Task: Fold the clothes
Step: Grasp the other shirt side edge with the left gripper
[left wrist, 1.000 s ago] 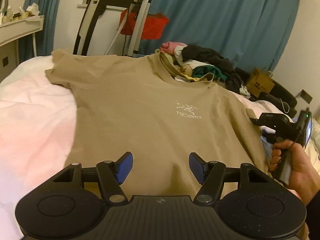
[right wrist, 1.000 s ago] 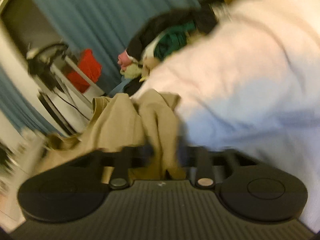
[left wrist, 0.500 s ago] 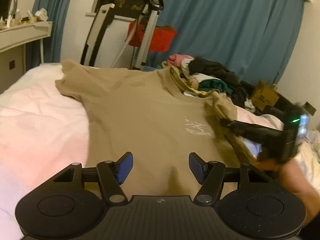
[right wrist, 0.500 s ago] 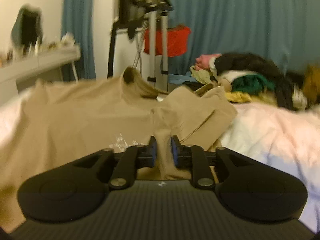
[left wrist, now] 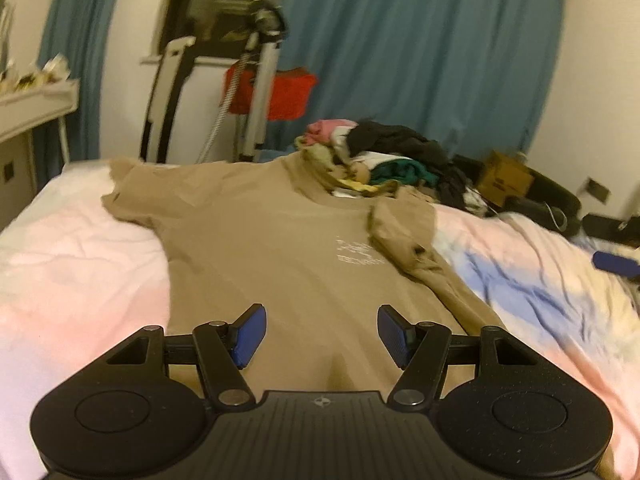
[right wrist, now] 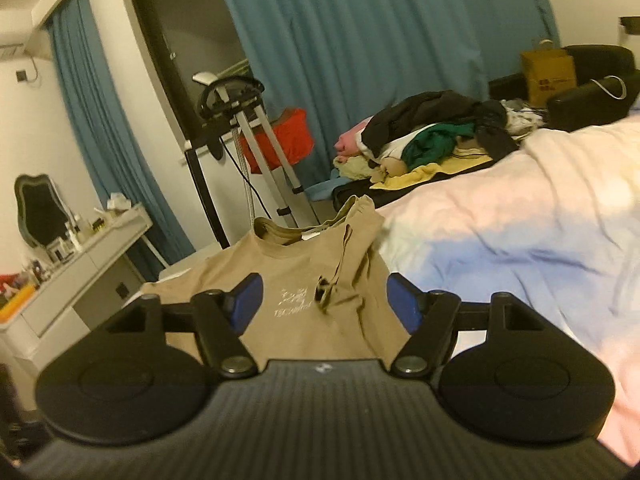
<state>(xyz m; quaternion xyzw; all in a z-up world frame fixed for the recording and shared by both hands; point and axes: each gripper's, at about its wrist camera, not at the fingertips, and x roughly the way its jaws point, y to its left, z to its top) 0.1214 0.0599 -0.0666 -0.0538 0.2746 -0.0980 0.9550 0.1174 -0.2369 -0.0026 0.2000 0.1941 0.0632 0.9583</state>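
A tan T-shirt [left wrist: 280, 248] with a small white chest logo lies face up on the pink and blue bed cover [left wrist: 72, 280]. Its right sleeve [left wrist: 404, 236] is folded in over the chest beside the logo. It also shows in the right wrist view [right wrist: 320, 292], with the folded sleeve [right wrist: 348, 276] lying over it. My left gripper [left wrist: 319, 334] is open and empty above the shirt's lower part. My right gripper [right wrist: 325, 300] is open and empty, held above the shirt's right side.
A heap of mixed clothes [left wrist: 384, 160] lies at the far end of the bed. Behind it stand an exercise machine [left wrist: 256, 80] with a red cloth, blue curtains [left wrist: 420, 52] and a cardboard box [left wrist: 504, 180]. A white dresser [right wrist: 80, 264] stands at the left.
My right gripper held the shirt's right sleeve, carried it in over the chest, let go and pulled back open. My left gripper stayed open over the hem.
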